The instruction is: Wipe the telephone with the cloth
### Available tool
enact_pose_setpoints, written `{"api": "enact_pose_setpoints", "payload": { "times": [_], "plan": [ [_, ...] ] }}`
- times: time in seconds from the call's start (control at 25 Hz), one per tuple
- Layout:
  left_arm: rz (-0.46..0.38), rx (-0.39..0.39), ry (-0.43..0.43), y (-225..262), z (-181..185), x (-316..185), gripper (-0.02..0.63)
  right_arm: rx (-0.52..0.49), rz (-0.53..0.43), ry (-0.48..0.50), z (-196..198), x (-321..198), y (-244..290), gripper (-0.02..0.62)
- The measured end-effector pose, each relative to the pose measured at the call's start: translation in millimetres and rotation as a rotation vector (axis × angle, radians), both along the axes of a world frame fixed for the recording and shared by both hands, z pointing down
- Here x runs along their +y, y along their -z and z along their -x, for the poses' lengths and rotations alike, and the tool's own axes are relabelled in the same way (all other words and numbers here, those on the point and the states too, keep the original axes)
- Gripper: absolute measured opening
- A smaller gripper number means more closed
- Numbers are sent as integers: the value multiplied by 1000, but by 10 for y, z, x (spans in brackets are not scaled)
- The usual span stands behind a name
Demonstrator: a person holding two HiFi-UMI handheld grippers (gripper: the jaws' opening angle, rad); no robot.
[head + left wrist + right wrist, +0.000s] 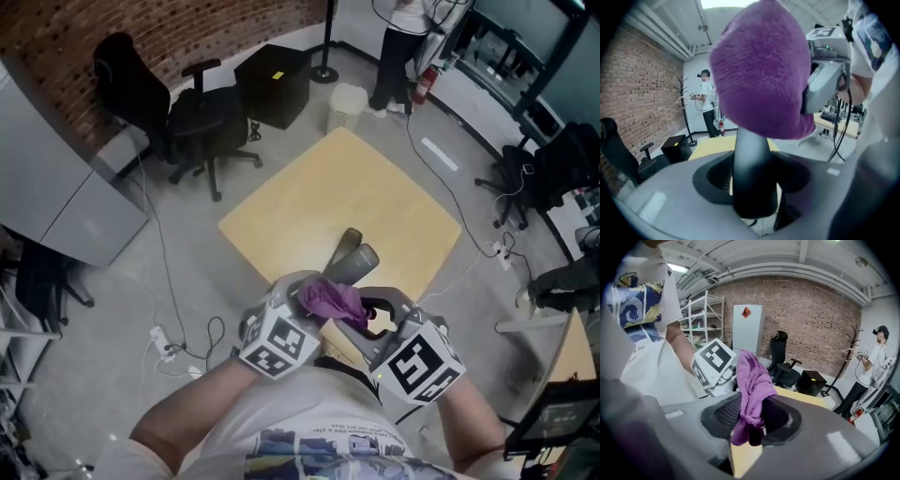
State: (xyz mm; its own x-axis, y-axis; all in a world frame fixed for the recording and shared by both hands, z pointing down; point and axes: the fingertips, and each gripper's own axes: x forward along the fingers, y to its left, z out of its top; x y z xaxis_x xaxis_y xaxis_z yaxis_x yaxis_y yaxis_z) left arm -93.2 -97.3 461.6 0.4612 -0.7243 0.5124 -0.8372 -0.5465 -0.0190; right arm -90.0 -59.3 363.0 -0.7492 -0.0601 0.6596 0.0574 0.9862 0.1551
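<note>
In the head view, both grippers are held close together over the near corner of the wooden table point(309, 197). My left gripper point(314, 289) is shut on the grey telephone handset point(352, 259), which points up and away over the table. In the left gripper view the handset point(751, 173) stands upright between the jaws of the left gripper point(752, 199). The purple cloth point(761, 70) is draped over the handset's top end. My right gripper point(373, 317) is shut on that cloth point(330, 300). In the right gripper view the cloth point(752, 390) hangs bunched between the jaws of the right gripper point(747, 437).
Two black office chairs point(202, 117), a black box point(274, 84) and a white bin point(347, 105) stand beyond the table. A person point(398, 47) stands at the far side. Cables and a power strip point(167, 342) lie on the floor at left.
</note>
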Motion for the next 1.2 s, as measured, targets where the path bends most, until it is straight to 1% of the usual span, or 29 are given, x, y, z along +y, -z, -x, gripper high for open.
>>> {"api": "enact_pose_setpoints", "payload": {
  "times": [0.08, 0.16, 0.28, 0.4, 0.68, 0.84, 1.0, 1.2],
  "plan": [
    [-14, -9, -19, 30, -14, 51, 252, 32, -10, 35, 98, 114, -60, 117],
    [-33, -29, -37, 52, -14, 102, 252, 52, -7, 45, 164, 196, -129, 117],
    [-57, -55, -56, 65, 47, 201, 252, 71, -2, 37, 240, 246, -172, 117],
    [-66, -48, -65, 86, 113, 290, 252, 90, -19, 9, 259, 220, -197, 117],
    [-68, -32, -87, 79, 213, 457, 252, 82, -34, -103, 207, 97, -159, 117],
    [-61, -19, -101, 50, 292, 544, 252, 64, -37, -192, 147, -20, -126, 117],
    [-53, -1, -126, 45, 300, 591, 252, 56, -48, -281, 0, -153, -76, 117],
    [-46, 29, -151, 64, 232, 618, 251, 43, -52, -369, -213, -293, -27, 117]
  ]
}}
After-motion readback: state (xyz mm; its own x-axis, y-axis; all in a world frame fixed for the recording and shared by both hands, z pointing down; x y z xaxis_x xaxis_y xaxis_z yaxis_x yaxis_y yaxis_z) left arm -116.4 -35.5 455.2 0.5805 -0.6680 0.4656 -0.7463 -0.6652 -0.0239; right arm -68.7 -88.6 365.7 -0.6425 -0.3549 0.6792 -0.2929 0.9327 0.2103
